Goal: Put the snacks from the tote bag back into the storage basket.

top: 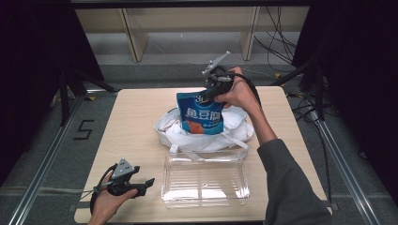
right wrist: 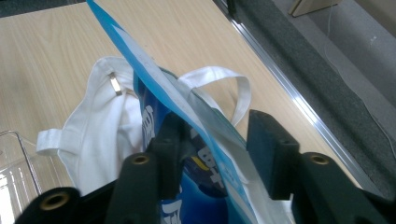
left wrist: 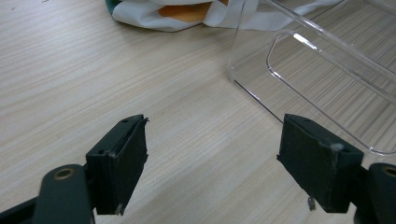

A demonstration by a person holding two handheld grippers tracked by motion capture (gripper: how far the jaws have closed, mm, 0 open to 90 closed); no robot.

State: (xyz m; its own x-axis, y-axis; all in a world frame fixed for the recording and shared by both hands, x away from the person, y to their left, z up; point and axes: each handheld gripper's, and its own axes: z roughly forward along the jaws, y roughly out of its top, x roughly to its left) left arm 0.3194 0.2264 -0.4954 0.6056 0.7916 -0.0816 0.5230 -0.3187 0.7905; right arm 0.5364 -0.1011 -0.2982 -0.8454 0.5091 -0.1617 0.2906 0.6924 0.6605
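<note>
A blue snack pouch (top: 202,117) stands upright in a crumpled white cloth bag (top: 187,136) at the table's middle. My right gripper (top: 209,96) reaches over its top right corner from behind. In the right gripper view the pouch's top edge (right wrist: 154,88) runs between the jaws of that gripper (right wrist: 215,135). The left pad touches the pouch while the right pad stands a little off it, so the gripper is open around the pouch. My left gripper (top: 149,183) rests near the front left edge, held in a hand. Its jaws (left wrist: 215,154) are wide open over bare wood.
A clear plastic tray (top: 205,180) lies empty in front of the cloth bag (right wrist: 93,140), just right of the left gripper; its corner (left wrist: 327,70) is close to the left jaws. Bare wooden tabletop (top: 136,117) spreads to the left. A metal rail (right wrist: 299,102) borders the table's right side.
</note>
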